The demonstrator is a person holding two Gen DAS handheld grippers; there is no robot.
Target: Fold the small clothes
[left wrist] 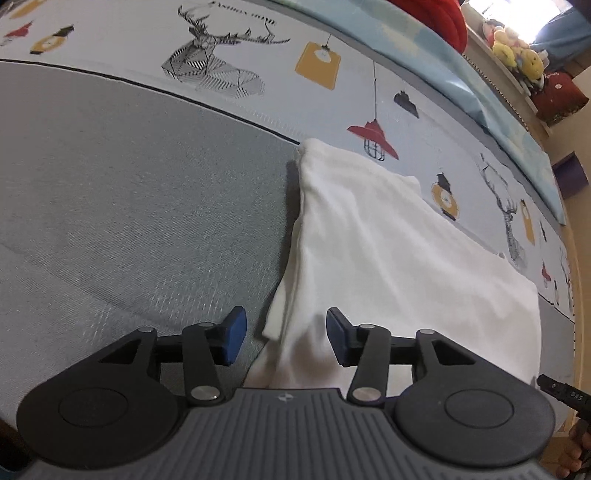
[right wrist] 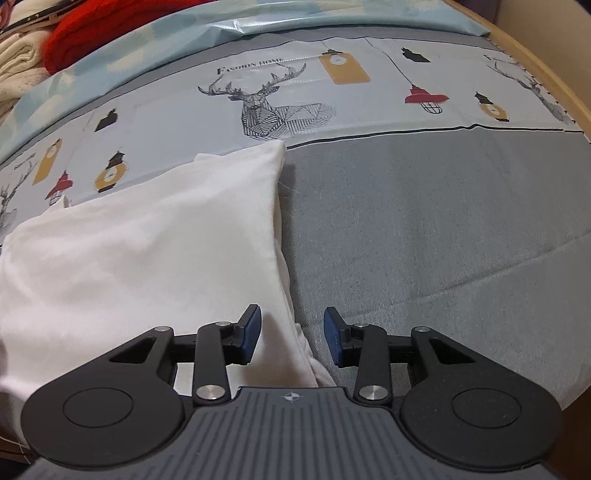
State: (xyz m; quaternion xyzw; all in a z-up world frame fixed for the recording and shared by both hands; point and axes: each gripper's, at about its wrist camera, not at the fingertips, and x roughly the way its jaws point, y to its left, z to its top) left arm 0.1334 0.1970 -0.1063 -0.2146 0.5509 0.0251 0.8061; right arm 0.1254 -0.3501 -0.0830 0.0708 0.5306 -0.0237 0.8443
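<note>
While both wrist views look along the bed, counts run as follows.

Garments: one white garment (left wrist: pixel 388 251) (right wrist: pixel 147 251), lying flat on the grey bedsheet (left wrist: pixel 129 203) (right wrist: pixel 424 229), its far end reaching the printed band.
Left gripper (left wrist: pixel 286 338): fingers spread apart, holding nothing; the garment's near left edge lies between the two blue pads (left wrist: pixel 236 334).
Right gripper (right wrist: pixel 291 338): fingers spread apart, holding nothing; the garment's near right corner lies between its two blue pads (right wrist: pixel 251 332).
Contact: cannot tell whether any pad touches the cloth.
Deer prints: two in the left wrist view, one whole deer print (right wrist: pixel 266 107) in the right wrist view, with parts of others at the edges.
Red lamp prints: one clear red lamp print (left wrist: pixel 373 138) beside the garment's far end.
Red blankets: one red blanket (right wrist: pixel 92 29), at the head of the bed.
Plush toys: a cluster of yellow plush toys (left wrist: pixel 517 51), number unclear.
</note>
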